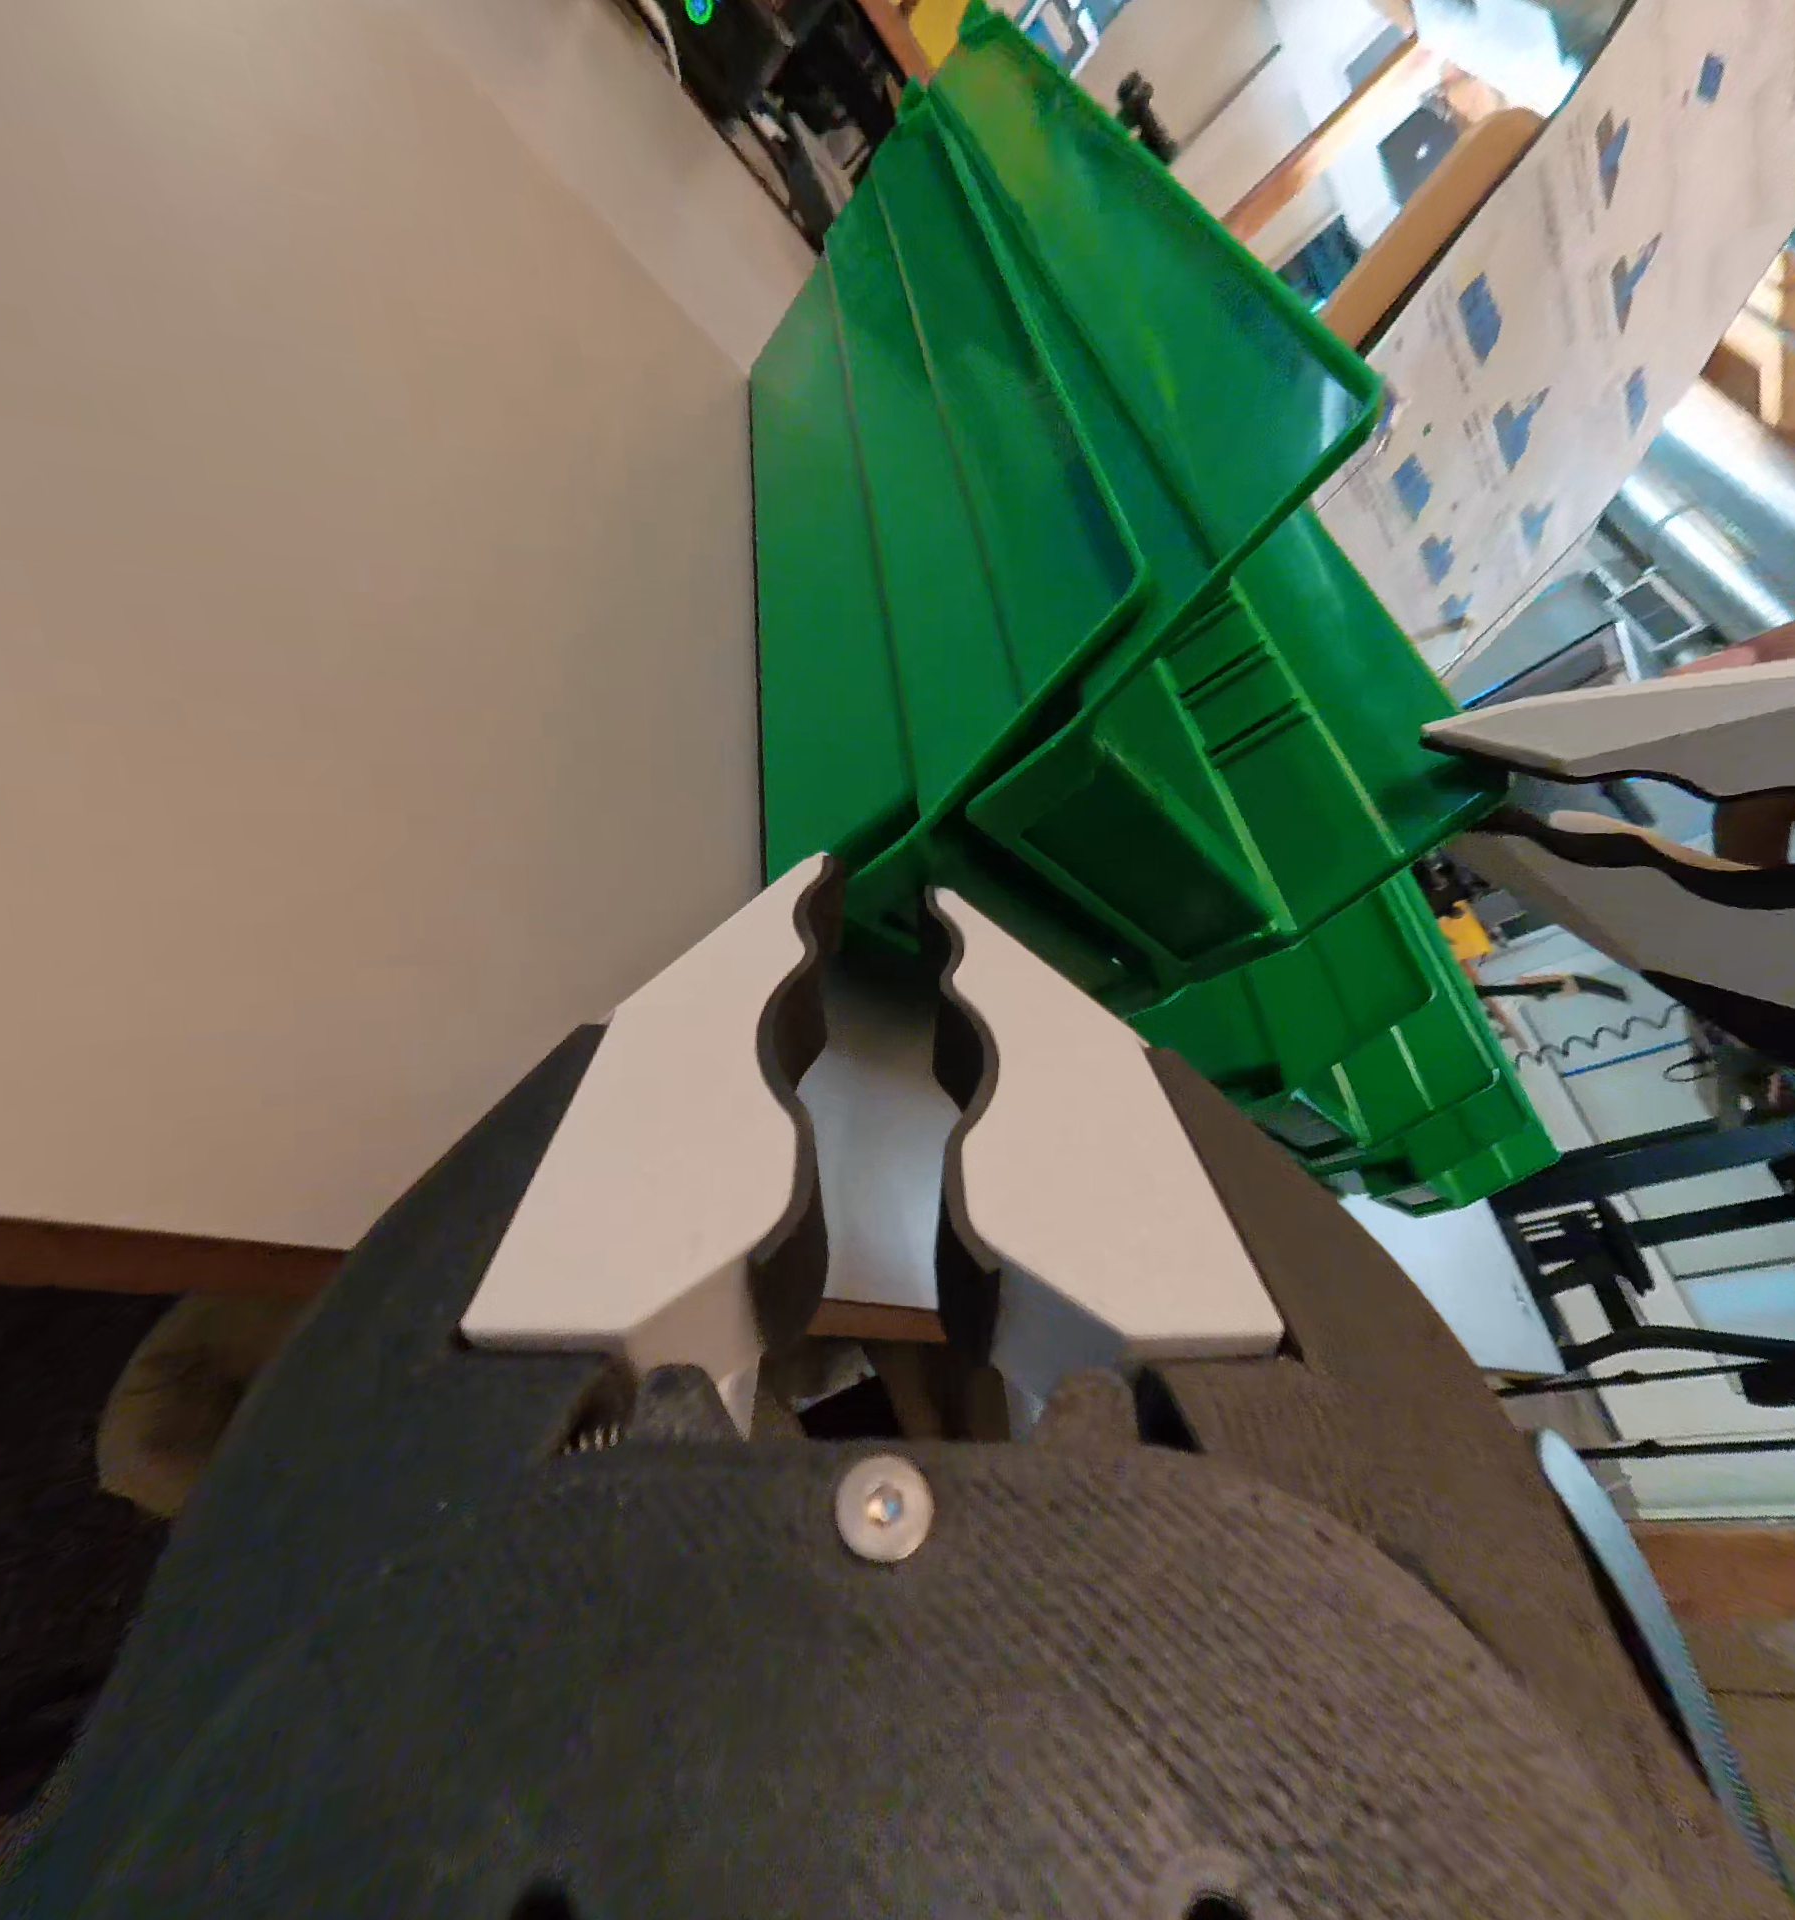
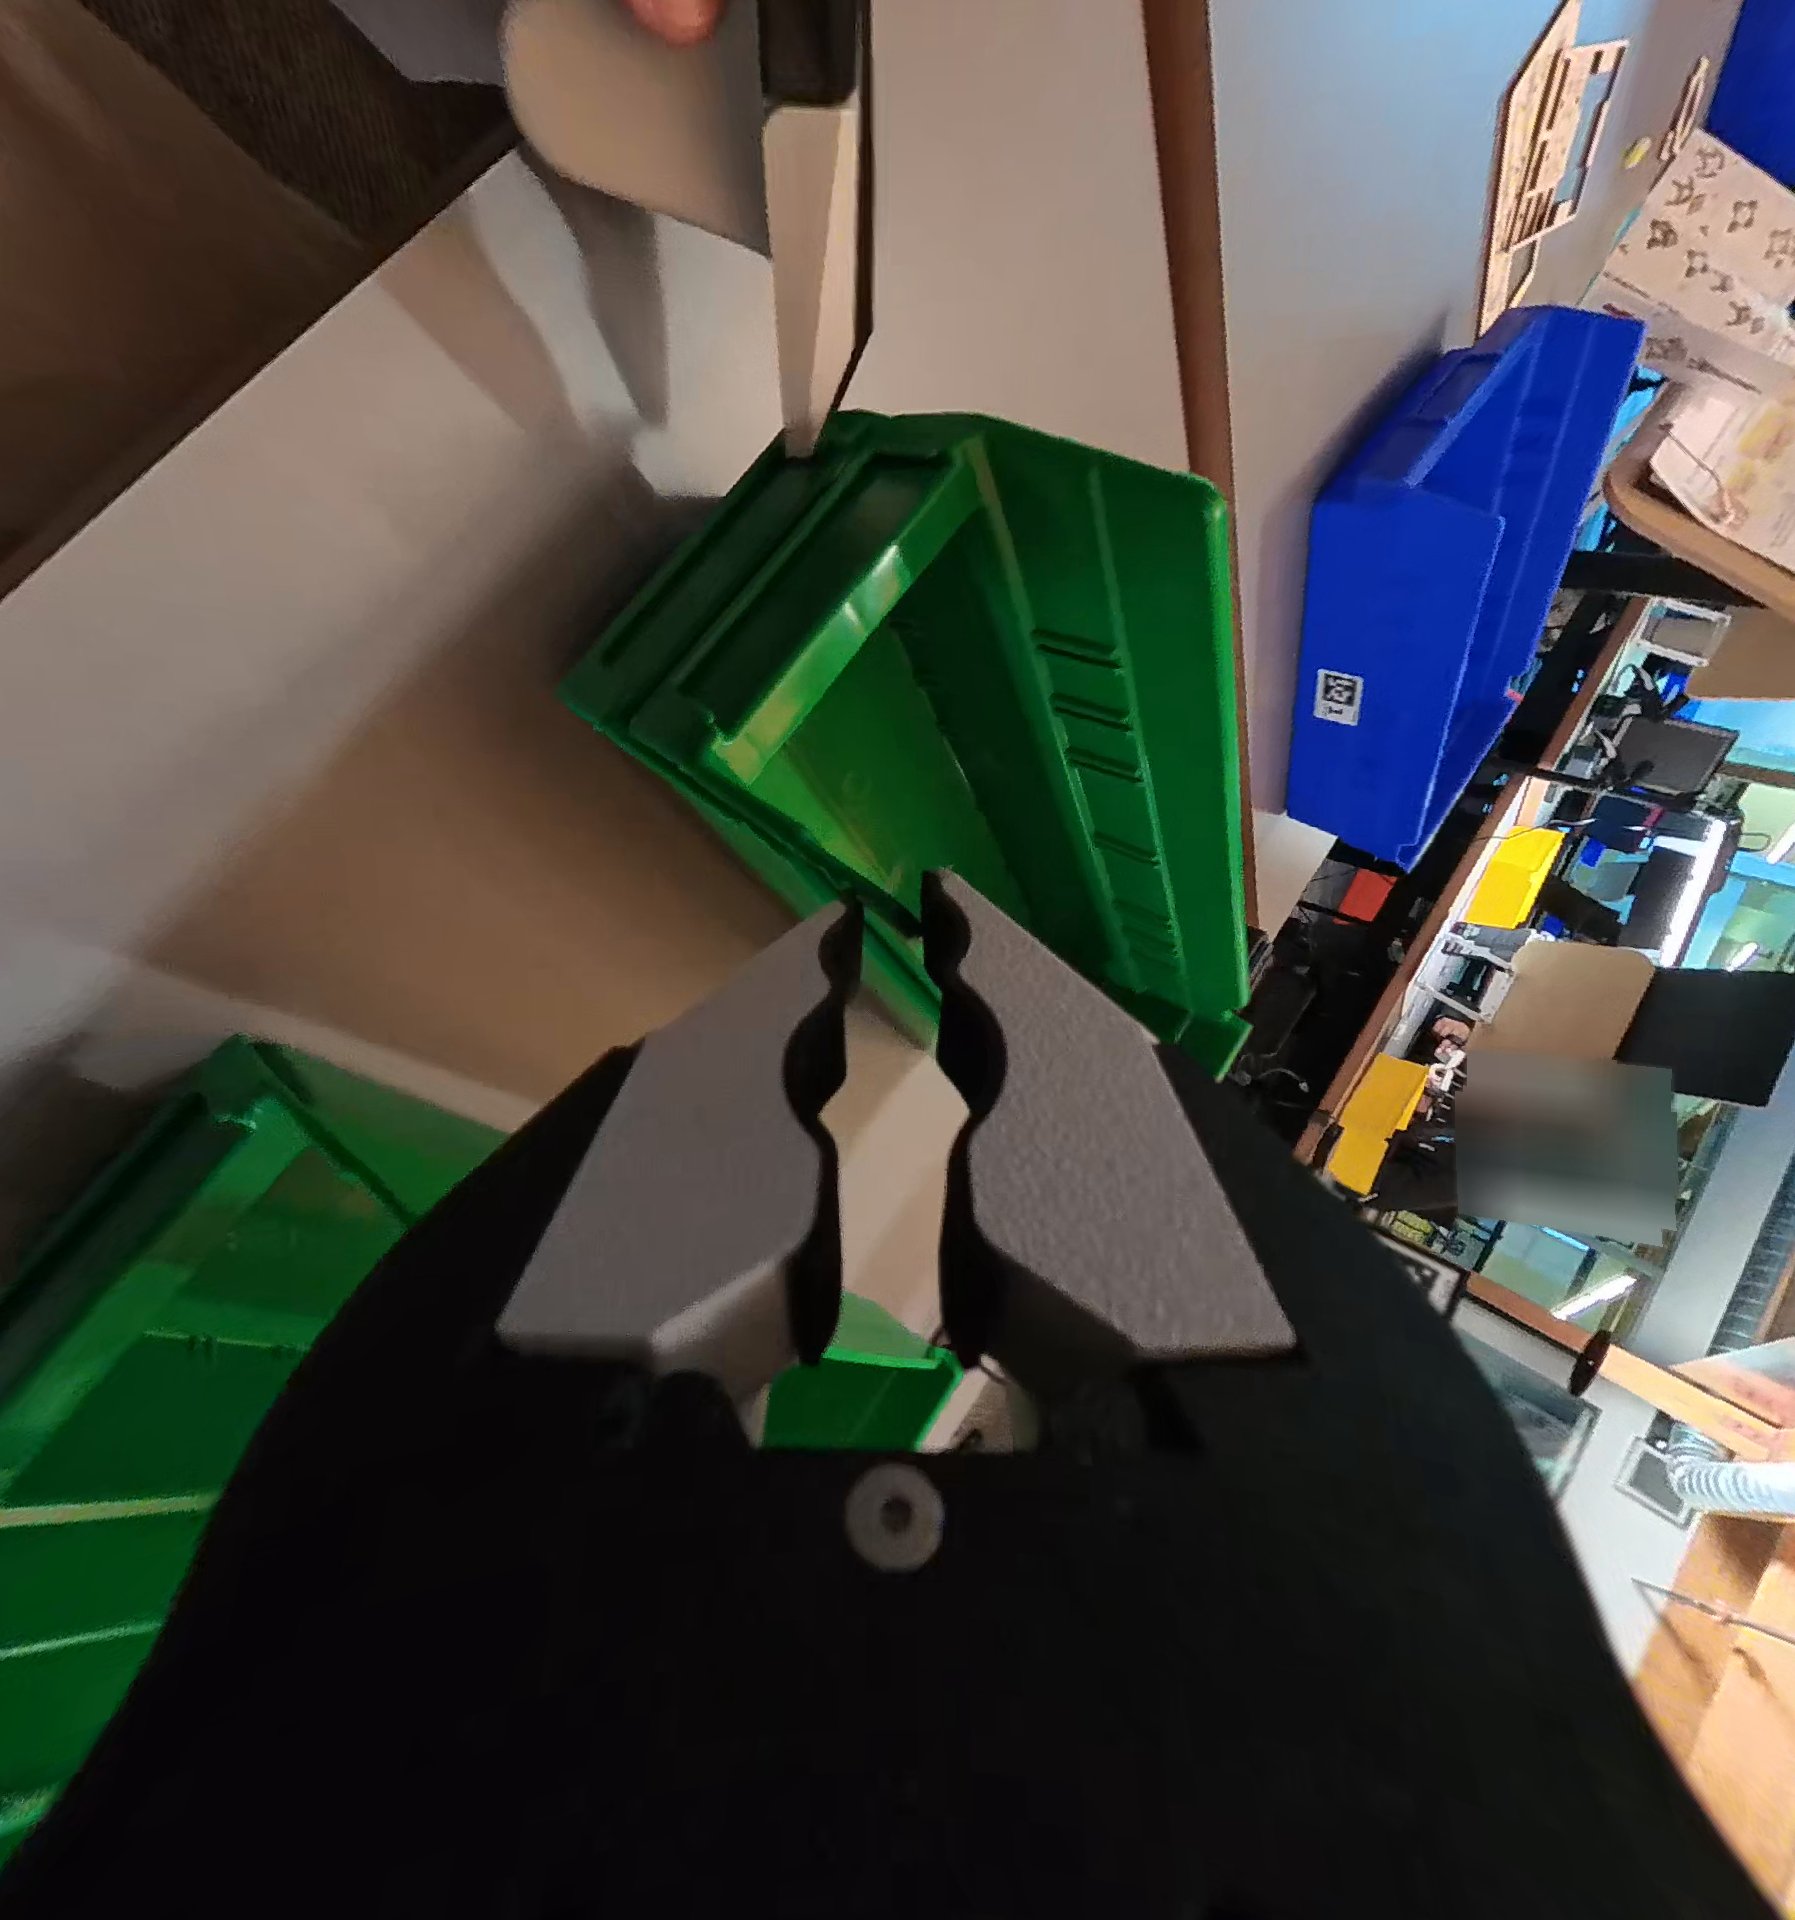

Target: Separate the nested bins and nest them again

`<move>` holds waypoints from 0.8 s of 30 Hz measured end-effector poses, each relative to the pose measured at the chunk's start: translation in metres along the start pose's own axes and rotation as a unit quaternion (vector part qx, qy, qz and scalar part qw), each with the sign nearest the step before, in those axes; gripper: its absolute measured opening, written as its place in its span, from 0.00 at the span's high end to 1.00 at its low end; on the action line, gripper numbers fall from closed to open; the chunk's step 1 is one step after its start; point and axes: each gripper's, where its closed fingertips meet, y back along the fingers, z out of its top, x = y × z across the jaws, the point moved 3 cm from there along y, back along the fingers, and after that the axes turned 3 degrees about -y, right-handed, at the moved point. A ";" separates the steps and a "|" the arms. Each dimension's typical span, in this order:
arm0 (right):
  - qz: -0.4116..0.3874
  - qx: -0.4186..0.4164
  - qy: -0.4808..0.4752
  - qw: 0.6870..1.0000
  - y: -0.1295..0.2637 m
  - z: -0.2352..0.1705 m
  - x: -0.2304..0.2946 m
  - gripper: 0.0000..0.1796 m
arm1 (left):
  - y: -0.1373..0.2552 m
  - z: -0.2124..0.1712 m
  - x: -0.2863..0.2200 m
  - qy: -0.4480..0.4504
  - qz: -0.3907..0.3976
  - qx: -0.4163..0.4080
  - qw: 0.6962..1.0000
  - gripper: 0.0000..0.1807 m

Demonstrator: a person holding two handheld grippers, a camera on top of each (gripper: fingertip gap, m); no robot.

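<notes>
Two green bins point(image 1: 1028, 468) sit nested one in the other and are held tilted above the white table point(image 1: 353, 623). My left gripper point(image 1: 877, 894) is shut on the rim at one front corner of the stack. My right gripper point(image 2: 888, 904) is shut on the rim at the other side of the green stack point(image 2: 976, 675). In the left wrist view the right gripper point(image 1: 1464, 790) shows at the right edge, pinching the rim. In the right wrist view the left gripper point(image 2: 810, 426) comes down from the top onto the stack's corner. I cannot tell which bin each holds.
Another green bin point(image 2: 145, 1299) lies on the table point(image 2: 301, 675) at the lower left of the right wrist view. A blue bin point(image 2: 1444, 582) stands beyond the table edge. Shelves, yellow bins and cardboard fill the background.
</notes>
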 end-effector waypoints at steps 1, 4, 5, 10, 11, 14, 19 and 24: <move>-0.004 -0.001 -0.008 1.000 0.000 0.000 0.001 0.94 | -0.001 -0.003 0.000 -0.003 0.006 0.007 1.000 0.93; -0.018 -0.003 -0.025 1.000 -0.001 -0.001 0.004 0.94 | -0.002 -0.004 0.001 0.002 0.015 0.009 1.000 0.93; -0.025 -0.003 -0.027 0.999 -0.001 -0.002 0.004 0.94 | 0.000 -0.004 0.003 0.002 0.022 0.012 1.000 0.93; -0.036 -0.008 -0.029 0.999 0.000 -0.002 0.006 0.93 | 0.001 -0.011 0.008 -0.019 0.033 0.040 0.998 0.92; -0.037 -0.009 -0.029 0.999 0.000 -0.002 0.006 0.93 | 0.001 -0.011 0.008 -0.024 0.034 0.040 0.998 0.92; -0.038 -0.018 -0.020 0.999 0.002 -0.001 0.008 0.93 | 0.000 -0.011 0.007 -0.039 0.037 0.042 0.998 0.90; -0.047 -0.026 -0.019 0.998 0.008 -0.002 0.013 0.92 | 0.005 -0.010 0.004 -0.047 0.018 0.049 0.998 0.86; -0.066 -0.038 -0.090 0.993 0.020 -0.004 0.002 0.86 | 0.016 0.000 0.005 -0.054 0.013 0.022 0.998 0.84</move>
